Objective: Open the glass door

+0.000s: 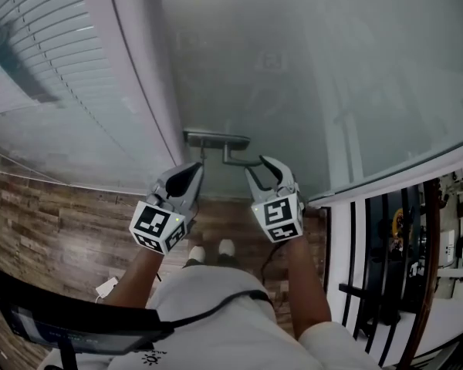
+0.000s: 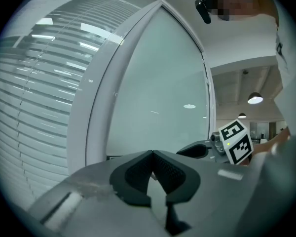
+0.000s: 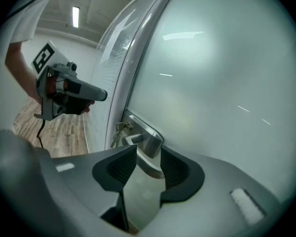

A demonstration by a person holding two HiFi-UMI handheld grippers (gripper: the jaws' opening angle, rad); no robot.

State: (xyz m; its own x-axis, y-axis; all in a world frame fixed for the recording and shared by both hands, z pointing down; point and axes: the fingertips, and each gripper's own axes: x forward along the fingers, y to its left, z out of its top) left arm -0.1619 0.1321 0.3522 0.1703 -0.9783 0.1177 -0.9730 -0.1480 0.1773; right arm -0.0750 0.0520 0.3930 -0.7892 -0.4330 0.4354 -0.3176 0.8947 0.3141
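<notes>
The frosted glass door (image 1: 316, 68) fills the upper head view. Its metal handle plate (image 1: 216, 139) carries a lever (image 1: 239, 160) that runs to the right. My right gripper (image 1: 263, 169) is open, its two fingers on either side of the lever's end. In the right gripper view the lever (image 3: 147, 154) passes between the dark pads, and I see no pressing. My left gripper (image 1: 193, 173) hovers just left of and below the handle. In the left gripper view its jaws (image 2: 152, 152) are shut tip to tip on nothing.
Keys (image 3: 118, 130) hang from the lock beside the handle plate (image 3: 147, 132). A white door frame post (image 1: 139, 75) stands left of the glass, with slatted blinds (image 1: 38, 60) beyond. The floor is wood plank (image 1: 62, 214). Black and white railings (image 1: 370, 253) are on the right.
</notes>
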